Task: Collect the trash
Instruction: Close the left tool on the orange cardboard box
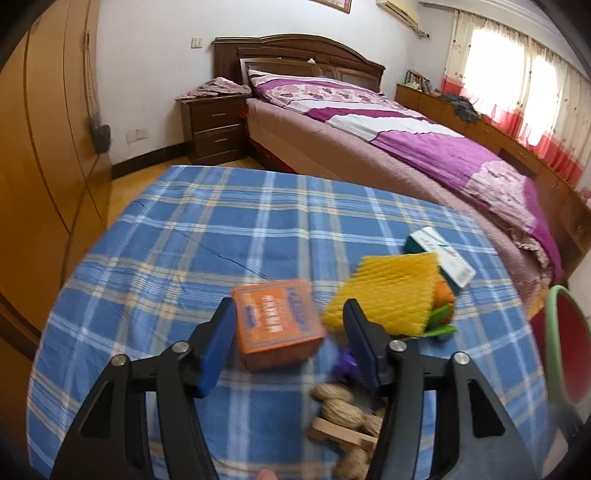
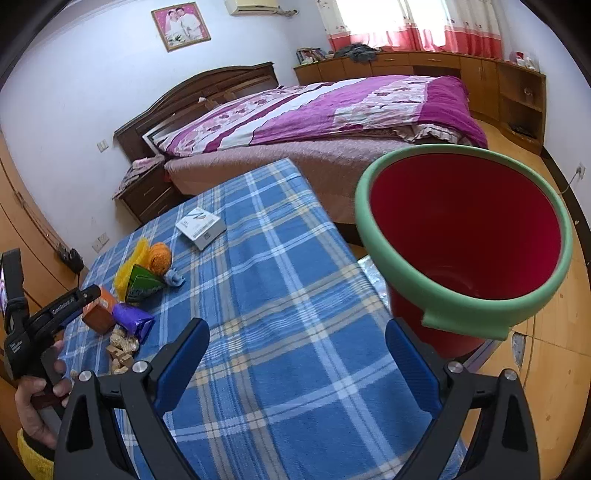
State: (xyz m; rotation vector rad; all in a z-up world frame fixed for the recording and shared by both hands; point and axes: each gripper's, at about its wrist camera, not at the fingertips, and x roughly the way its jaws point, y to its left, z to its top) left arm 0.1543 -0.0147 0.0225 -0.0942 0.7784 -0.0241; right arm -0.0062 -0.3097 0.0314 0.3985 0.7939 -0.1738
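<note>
Lying flat, orange box point(image 1: 279, 323) between spread left gripper point(image 1: 290, 332) fingers, untouched.

A bed point(image 2: 332, 122) with a purple-and-white quilt point(image 1: 406, 122) stands behind the tabletop point(image 2: 288, 295) and its blue plaid cloth. A dark nightstand point(image 1: 216, 125) sits beside the headboard; a framed photograph point(image 2: 181, 25) hangs above.

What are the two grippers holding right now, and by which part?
Nothing. Left gripper straddles the orange cardboard box with jaws open, pads not pressing it; right gripper is open and empty.
</note>
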